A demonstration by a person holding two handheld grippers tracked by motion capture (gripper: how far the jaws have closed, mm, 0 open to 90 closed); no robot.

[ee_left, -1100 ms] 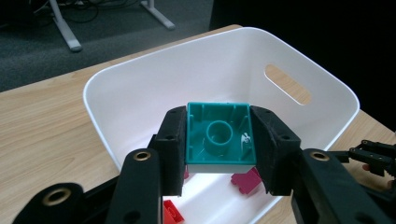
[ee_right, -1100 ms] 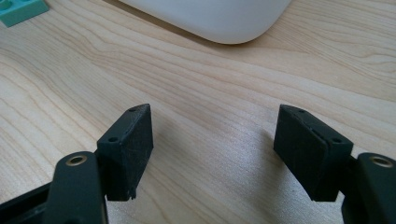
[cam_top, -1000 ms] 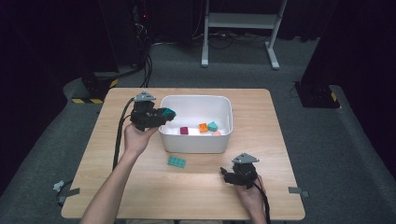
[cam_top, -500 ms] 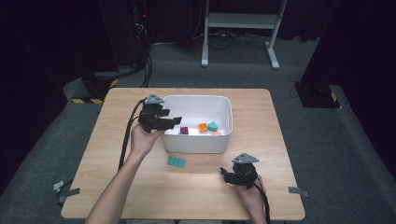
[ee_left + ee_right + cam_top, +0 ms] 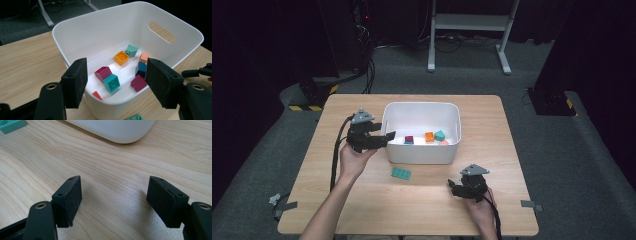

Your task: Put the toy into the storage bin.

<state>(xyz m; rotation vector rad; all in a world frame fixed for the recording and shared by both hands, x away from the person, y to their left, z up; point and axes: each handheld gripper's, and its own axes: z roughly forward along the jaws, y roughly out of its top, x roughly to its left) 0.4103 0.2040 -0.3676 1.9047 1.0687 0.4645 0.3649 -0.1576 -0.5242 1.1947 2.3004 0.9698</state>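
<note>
- The left tongs (image 5: 387, 136) are being held at the left wall of the white bin (image 5: 422, 154), their tips reaching just over its rim in the high view.
- Their jaws have just been opening and are now being kept apart, with nothing between the pads; in the left gripper view (image 5: 116, 82) the bin's near wall is lying just below the gap.
- Loose bricks are being shown past those tongs on the bin floor: a teal brick (image 5: 111, 83) nearest, a magenta brick (image 5: 103, 73) just beside it, an orange brick (image 5: 121, 57) farther off, a second magenta brick (image 5: 138, 83) towards the right pad.
- The right tongs (image 5: 454, 188) are being held low over the counter (image 5: 512, 150), well apart from the left tongs and short of the bin's near right corner.
- Their jaws are being kept apart over bare wood in the right gripper view (image 5: 113, 195), with nothing between them.
- A flat green plate (image 5: 401, 173) is lying on the counter between the two tongs, outside the bin and just before its near wall; in the right gripper view it is being shown far off to the left (image 5: 11, 125).
</note>
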